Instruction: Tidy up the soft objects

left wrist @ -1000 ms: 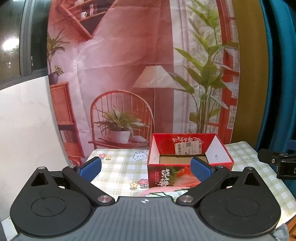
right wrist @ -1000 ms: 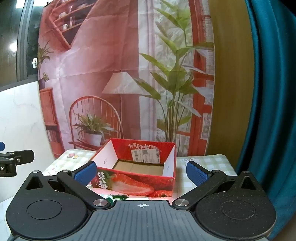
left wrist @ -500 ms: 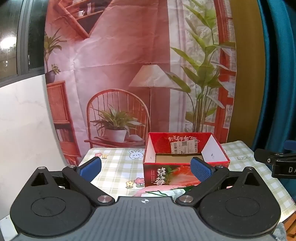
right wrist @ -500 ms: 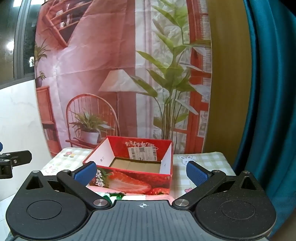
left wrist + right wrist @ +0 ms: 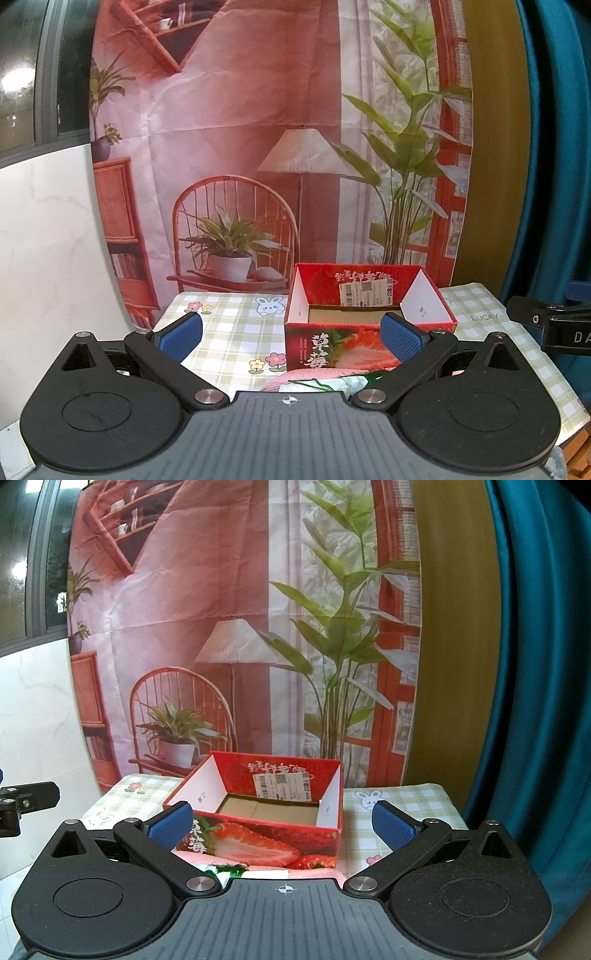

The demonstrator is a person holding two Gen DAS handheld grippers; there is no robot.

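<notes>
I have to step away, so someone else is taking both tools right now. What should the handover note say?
Left tool: open, holding nothing, raised above the near table edge and facing the box.
Right tool: open, holding nothing, likewise aimed at the box.
Strawberry box: open-topped on the checked tablecloth; only bare cardboard shows in the visible part of its floor.
Soft item: a pink bundle with green and white parts, lying just in front of the box, mostly hidden behind the tool bodies.
Done: nothing visibly packed.
Left: probably pick up the bundle and place it in the box.

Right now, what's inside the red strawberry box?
The strawberry box looks empty: bare cardboard floor and a shipping label on the back wall. Its near wall hides the front strip of floor.
</notes>
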